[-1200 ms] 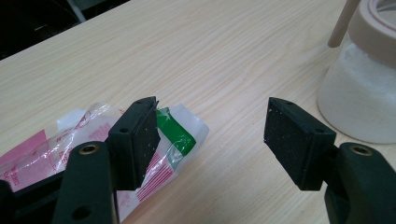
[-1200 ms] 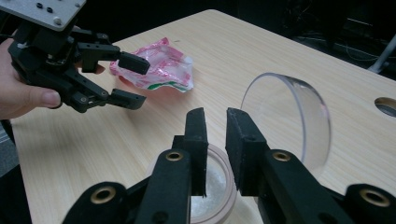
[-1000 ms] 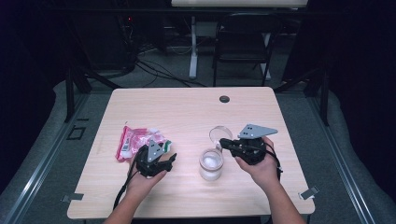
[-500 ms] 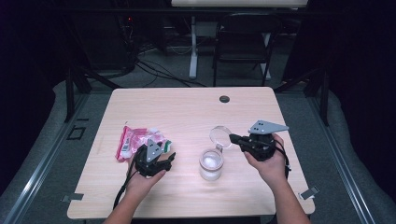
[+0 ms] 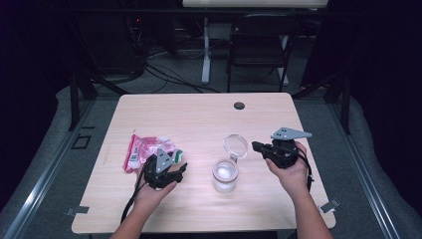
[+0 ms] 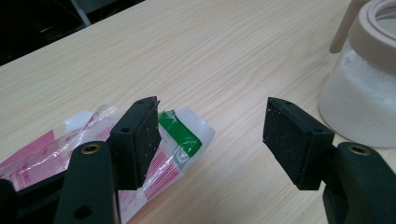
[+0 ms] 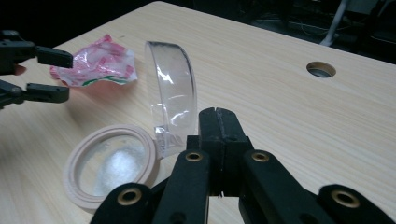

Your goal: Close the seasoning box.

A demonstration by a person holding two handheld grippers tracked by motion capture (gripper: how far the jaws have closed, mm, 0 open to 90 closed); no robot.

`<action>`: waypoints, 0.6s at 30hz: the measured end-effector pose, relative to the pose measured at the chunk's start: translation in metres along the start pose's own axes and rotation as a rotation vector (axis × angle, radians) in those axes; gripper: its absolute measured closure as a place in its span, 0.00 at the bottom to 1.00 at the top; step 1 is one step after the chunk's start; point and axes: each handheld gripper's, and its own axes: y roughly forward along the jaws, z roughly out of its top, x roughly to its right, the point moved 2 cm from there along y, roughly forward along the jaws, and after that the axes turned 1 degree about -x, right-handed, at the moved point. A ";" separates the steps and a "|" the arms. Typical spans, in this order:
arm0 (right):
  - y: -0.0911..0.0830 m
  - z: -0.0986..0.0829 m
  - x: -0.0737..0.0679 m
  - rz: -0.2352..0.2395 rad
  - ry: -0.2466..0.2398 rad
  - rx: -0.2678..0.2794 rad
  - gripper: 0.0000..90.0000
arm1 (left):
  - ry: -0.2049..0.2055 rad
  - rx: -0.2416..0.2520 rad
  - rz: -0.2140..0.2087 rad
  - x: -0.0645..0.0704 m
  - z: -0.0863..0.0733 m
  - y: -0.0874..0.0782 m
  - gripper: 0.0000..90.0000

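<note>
On the light wood table (image 5: 199,119) sits a small clear jar (image 5: 224,175) with white grainy stuff in it, roughly in the middle toward the person's side. Its clear hinged lid (image 5: 235,146) is flipped up and stands open behind the pale rim, pretty much upright in the right gripper view (image 7: 173,93).

Right gripper (image 5: 258,146) is just beside that lid, pointing at it from the right. Its jaws are pressed flat together with nothing between them, tips right next to the lid's hinge tab; can't tell if they actually touch it (image 7: 217,116).

Left gripper (image 5: 175,171) is over on the other side, jaws spread wide apart and holding nothing (image 6: 210,135). Its left jaw hangs over the corner of a crinkly pink, white and green plastic packet (image 5: 144,149) lying flat on the table, near the jar but clearly apart from it (image 6: 180,137).

Further back there's a round cable hole (image 5: 239,105) in the tabletop.
</note>
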 end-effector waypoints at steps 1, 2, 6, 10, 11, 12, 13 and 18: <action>0.001 -0.001 0.001 -0.001 0.001 0.001 1.00 | 0.005 -0.002 -0.001 0.000 0.000 0.000 0.40; 0.003 -0.002 0.001 -0.002 0.009 0.001 1.00 | 0.006 -0.003 -0.002 0.000 0.000 0.000 0.40; 0.009 -0.005 0.002 -0.004 0.012 -0.011 1.00 | 0.009 -0.002 -0.001 0.001 -0.001 -0.001 0.40; 0.011 -0.005 0.003 -0.003 0.019 -0.008 1.00 | 0.007 0.002 0.001 0.001 -0.001 -0.002 0.40; 0.011 -0.005 0.003 -0.003 0.018 -0.010 1.00 | 0.007 0.001 0.001 0.001 -0.001 -0.002 0.40; 0.012 -0.005 0.003 -0.001 0.021 -0.008 1.00 | 0.007 0.000 0.002 0.001 -0.001 -0.002 0.40; 0.013 -0.005 0.003 -0.001 0.019 -0.012 1.00 | 0.002 -0.002 0.001 0.001 -0.002 -0.002 0.40; 0.016 -0.005 0.004 0.004 0.022 -0.017 1.00 | 0.005 -0.002 0.002 0.000 -0.002 -0.003 0.40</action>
